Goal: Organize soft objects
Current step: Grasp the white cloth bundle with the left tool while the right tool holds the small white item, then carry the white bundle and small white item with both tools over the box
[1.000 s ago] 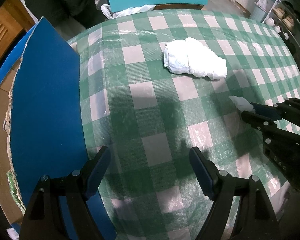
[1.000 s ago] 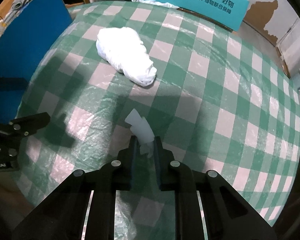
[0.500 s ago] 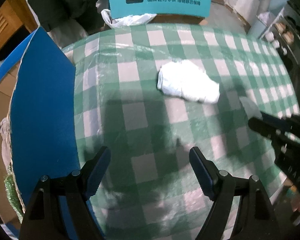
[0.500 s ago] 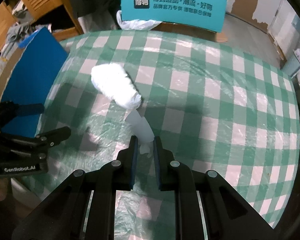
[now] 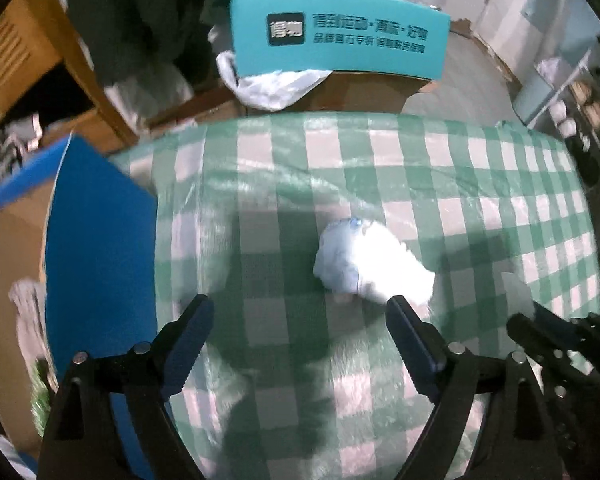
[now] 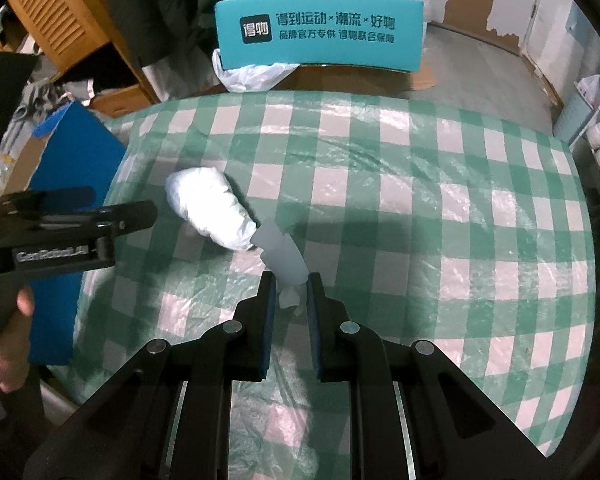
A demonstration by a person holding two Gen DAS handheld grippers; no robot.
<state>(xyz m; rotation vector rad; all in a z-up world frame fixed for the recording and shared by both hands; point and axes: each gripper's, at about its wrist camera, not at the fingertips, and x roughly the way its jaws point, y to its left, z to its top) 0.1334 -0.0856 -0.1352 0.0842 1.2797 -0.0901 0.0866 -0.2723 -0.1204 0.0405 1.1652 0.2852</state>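
Right hand-held gripper [image 6: 291, 294] pinches a white strip [image 6: 281, 254], clear only in its own view; left hand-held gripper [image 5: 300, 320] gapes empty.

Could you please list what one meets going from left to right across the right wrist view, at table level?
Blue cardboard panel → left hand-held gripper → crumpled white plastic bundle → pale translucent strip pinched in the right hand-held gripper → bare green-and-white checked tablecloth.

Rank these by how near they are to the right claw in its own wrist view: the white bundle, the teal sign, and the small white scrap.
1. Small white scrap: pinched in the right claw.
2. White bundle: on the checkered cloth, just beyond, to the left.
3. Teal sign: past the table's far edge.
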